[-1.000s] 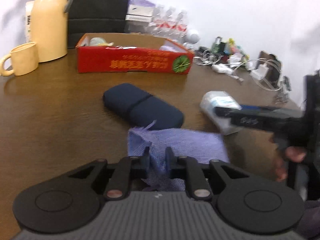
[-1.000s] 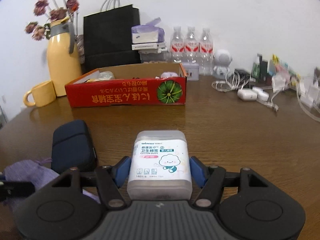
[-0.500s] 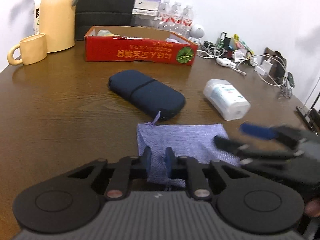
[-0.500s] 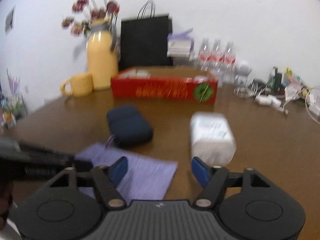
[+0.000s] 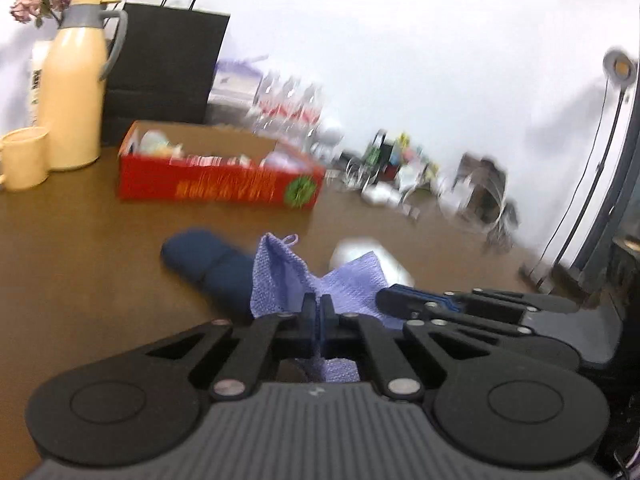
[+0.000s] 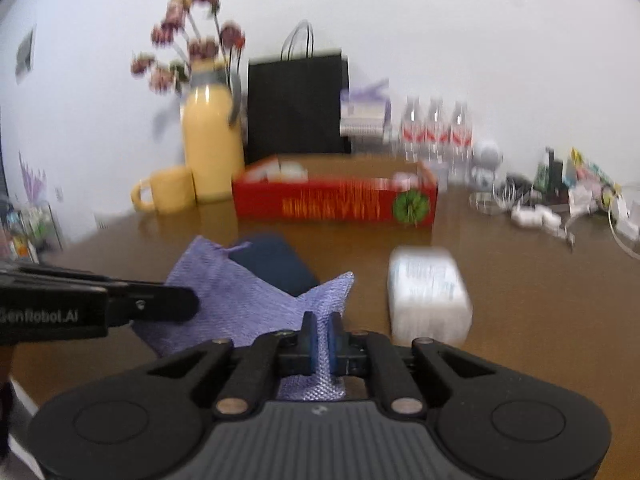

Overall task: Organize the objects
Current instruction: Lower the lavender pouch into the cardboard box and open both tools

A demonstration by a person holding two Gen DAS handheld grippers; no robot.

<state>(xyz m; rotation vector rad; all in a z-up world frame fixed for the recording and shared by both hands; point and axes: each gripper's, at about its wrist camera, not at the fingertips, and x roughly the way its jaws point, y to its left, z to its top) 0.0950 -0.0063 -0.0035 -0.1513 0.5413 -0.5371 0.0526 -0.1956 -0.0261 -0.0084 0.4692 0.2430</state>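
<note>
A purple cloth pouch (image 5: pixel 280 276) is lifted off the brown table, held by both grippers. My left gripper (image 5: pixel 319 306) is shut on its near edge. My right gripper (image 6: pixel 322 326) is shut on its other edge (image 6: pixel 240 300). The right gripper's fingers (image 5: pixel 404 300) show in the left wrist view, and the left gripper (image 6: pixel 176 304) shows in the right wrist view. A dark blue case (image 5: pixel 208 264) lies behind the pouch, also seen in the right wrist view (image 6: pixel 276 264). A white cotton swab box (image 6: pixel 428 292) lies on the table to the right.
A red cardboard box (image 6: pixel 336 204) with items stands behind. A yellow jug (image 6: pixel 212 152), yellow mug (image 6: pixel 168 196), black paper bag (image 6: pixel 296 104) and water bottles (image 6: pixel 436 128) line the back. Cables and chargers (image 6: pixel 560 208) clutter the right side.
My right gripper let go of the cotton swab box, moved left and shut on the pouch's edge. Both grippers have lifted the pouch off the table.
</note>
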